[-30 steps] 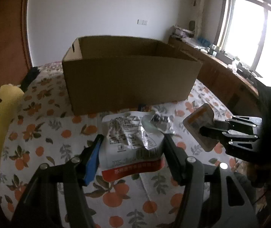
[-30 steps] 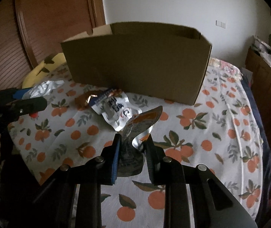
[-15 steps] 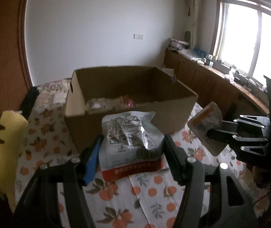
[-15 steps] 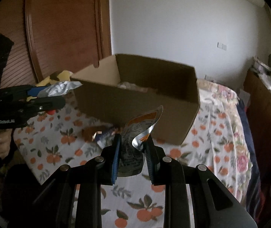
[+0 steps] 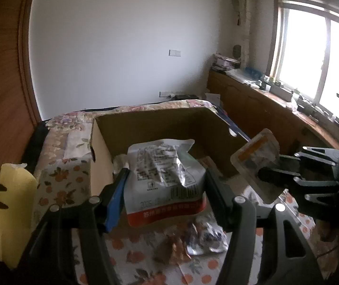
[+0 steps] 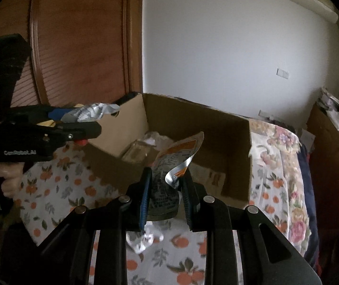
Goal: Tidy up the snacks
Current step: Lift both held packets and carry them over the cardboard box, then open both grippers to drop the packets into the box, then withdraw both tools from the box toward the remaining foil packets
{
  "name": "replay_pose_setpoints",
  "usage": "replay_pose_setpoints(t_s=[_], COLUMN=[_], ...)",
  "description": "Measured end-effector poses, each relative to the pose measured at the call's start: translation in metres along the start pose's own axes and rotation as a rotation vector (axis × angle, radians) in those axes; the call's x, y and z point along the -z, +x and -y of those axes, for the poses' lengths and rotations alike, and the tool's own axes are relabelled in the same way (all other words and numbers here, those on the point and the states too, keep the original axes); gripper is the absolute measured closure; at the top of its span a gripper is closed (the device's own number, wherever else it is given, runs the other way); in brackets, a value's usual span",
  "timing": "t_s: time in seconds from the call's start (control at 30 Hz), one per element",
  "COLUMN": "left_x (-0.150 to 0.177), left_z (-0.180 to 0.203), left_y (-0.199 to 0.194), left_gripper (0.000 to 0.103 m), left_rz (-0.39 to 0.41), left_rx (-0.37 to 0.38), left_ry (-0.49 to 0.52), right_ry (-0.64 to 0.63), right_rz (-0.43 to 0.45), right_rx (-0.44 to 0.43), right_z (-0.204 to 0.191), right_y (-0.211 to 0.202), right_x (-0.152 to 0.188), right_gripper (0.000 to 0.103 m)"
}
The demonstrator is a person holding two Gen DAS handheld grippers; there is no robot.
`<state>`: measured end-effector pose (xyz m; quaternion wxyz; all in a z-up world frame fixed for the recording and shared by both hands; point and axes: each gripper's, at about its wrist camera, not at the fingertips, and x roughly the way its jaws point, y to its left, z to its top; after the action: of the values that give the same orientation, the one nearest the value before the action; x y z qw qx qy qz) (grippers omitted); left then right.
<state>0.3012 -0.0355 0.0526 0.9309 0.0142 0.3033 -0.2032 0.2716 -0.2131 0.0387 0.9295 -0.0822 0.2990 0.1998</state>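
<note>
Both tools gripped snacks above the cardboard box (image 5: 159,121): left tool (image 5: 164,185) a white pouch (image 5: 164,178), right tool (image 6: 167,190) an orange sachet (image 6: 176,156); best released low, well inside the walls.

My left gripper (image 5: 165,191) is black with one blue pad, clamped on a silver-white packet (image 5: 167,178) with a red band along its bottom; the right gripper (image 6: 167,194), black too, pinches a silvery pouch (image 6: 173,163) with orange patches; brown cardboard box (image 5: 150,123) beyond them; under the box, a white sheet (image 6: 57,190) printed with oranges and leaves; left of the box, a yellow pillow (image 5: 5,211).
</note>
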Motion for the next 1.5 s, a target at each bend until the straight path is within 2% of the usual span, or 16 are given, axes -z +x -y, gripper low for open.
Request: replay_pose_setpoints(t_s=[0.23,0.4,0.63,1.1,1.3,1.37,1.43,1.5], left_x=[-0.019,-0.015,-0.012,-0.006,-0.005,-0.004,-0.002,-0.001], left_z=[-0.011,-0.018,-0.024,-0.024,-0.021,-0.021,-0.022,-0.022], left_y=[0.041,0.065,0.085,0.086,0.083,0.082,0.08,0.077], left_gripper=[0.04,0.04,0.038,0.028,0.016,0.015,0.015,0.015], left_rz=[-0.023,-0.046,-0.07,-0.055,-0.051,-0.049,-0.046,-0.043], left_rx=[-0.019,-0.018,-0.034,-0.053,-0.085,-0.086,-0.078,-0.081], left_ry=[0.017,0.008,-0.001,0.014,0.031,0.025,0.007,-0.013], right_ry=[0.035,0.084,0.084,0.088,0.096,0.093,0.087,0.09], right_rz=[-0.015,-0.038,-0.092,-0.118,-0.112,-0.107,-0.095,-0.089], right_rx=[-0.003,-0.003,0.004,0.003,-0.004,-0.004,0.008,0.005], right_z=[0.021,0.038,0.042,0.042,0.042,0.042,0.041,0.04], right_y=[0.036,0.059,0.087,0.102,0.102,0.1,0.098,0.097], right_x=[-0.019,-0.017,-0.006,0.002,0.002,0.002,0.002,0.003], right_gripper=[0.08,0.08,0.08,0.08,0.078,0.072,0.056,0.051])
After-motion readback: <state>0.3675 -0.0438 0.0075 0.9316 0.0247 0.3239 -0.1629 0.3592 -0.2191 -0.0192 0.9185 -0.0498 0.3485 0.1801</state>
